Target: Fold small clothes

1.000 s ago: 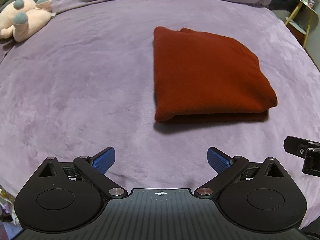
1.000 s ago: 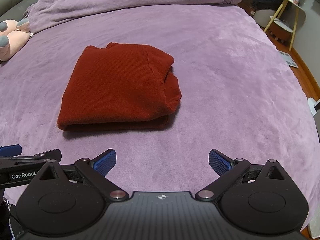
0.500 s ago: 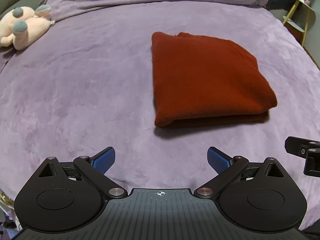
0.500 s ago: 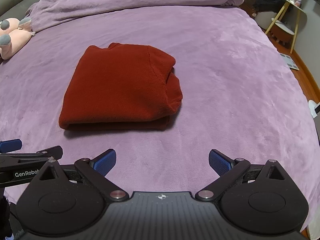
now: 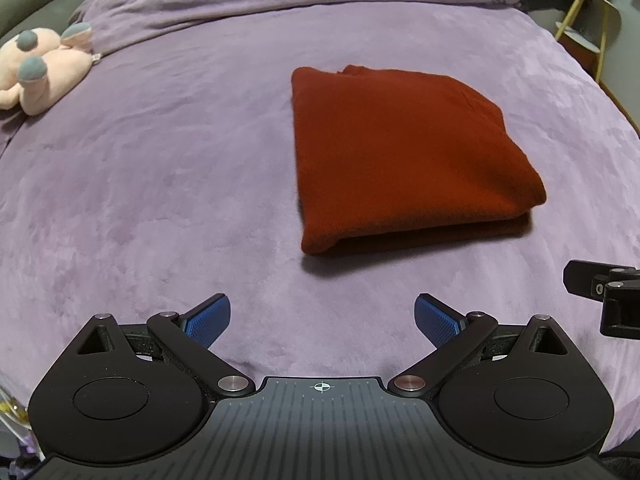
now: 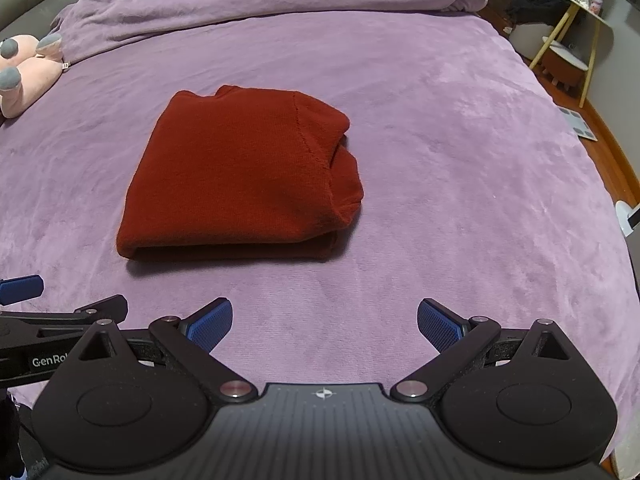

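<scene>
The folded red sweater (image 5: pixel 404 152) lies flat on the purple bedspread (image 5: pixel 160 180); its thick folded edge faces the grippers. The left gripper (image 5: pixel 322 318) and right gripper (image 6: pixel 325 320) hover spread wide, holding nothing.

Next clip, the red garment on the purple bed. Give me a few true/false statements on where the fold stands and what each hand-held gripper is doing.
1. The red sweater lies folded in a compact stack on the purple blanket. True.
2. The left hand-held gripper is clamped on the sweater's near edge. False: it is open, short of the sweater and touching nothing.
3. The right hand-held gripper is open and empty. True.
4. A pink plush toy sits on top of the sweater. False: it lies far off to the left, near the bunched bedding.
5. A sleeve trails loose across the blanket. False: none shows; all is tucked in.
</scene>
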Demonstrator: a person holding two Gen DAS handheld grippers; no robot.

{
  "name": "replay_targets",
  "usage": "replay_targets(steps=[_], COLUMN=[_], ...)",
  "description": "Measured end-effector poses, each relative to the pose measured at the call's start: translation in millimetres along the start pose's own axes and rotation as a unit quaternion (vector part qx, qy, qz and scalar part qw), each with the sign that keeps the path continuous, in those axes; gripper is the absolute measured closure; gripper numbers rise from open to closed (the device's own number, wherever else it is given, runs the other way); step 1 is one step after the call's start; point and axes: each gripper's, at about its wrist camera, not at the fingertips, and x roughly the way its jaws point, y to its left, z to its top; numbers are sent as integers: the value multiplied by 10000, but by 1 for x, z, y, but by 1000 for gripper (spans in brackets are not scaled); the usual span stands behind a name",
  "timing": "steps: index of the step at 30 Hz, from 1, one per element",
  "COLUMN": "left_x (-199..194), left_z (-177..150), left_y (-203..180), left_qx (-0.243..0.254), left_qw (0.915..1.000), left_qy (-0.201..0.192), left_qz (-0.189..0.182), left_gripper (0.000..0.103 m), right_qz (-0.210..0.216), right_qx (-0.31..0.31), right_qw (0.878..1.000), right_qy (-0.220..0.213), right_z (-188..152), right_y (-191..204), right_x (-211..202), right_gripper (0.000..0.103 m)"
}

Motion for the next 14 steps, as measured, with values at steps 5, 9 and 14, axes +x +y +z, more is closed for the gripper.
replay_targets(steps=[5,9,14], left_x=[1,1,1], left_z=[0,-1,-1], left_y=[-1,-5,-7], left_qx=[63,149,228], left_qw=[10000,9998,9997], left_qy=[4,-7,-3], left_qz=[39,93,45], left_gripper=[2,2,2], right_qz=[-15,-44,-60], right_qx=[10,-3,-8], right_qw=[10000,10000,10000], right_qy=[-15,-21,-35], right_z=[0,0,0], right_y=[-1,-2,-3], right_x=[-1,0,-1], right_gripper=[4,4,4])
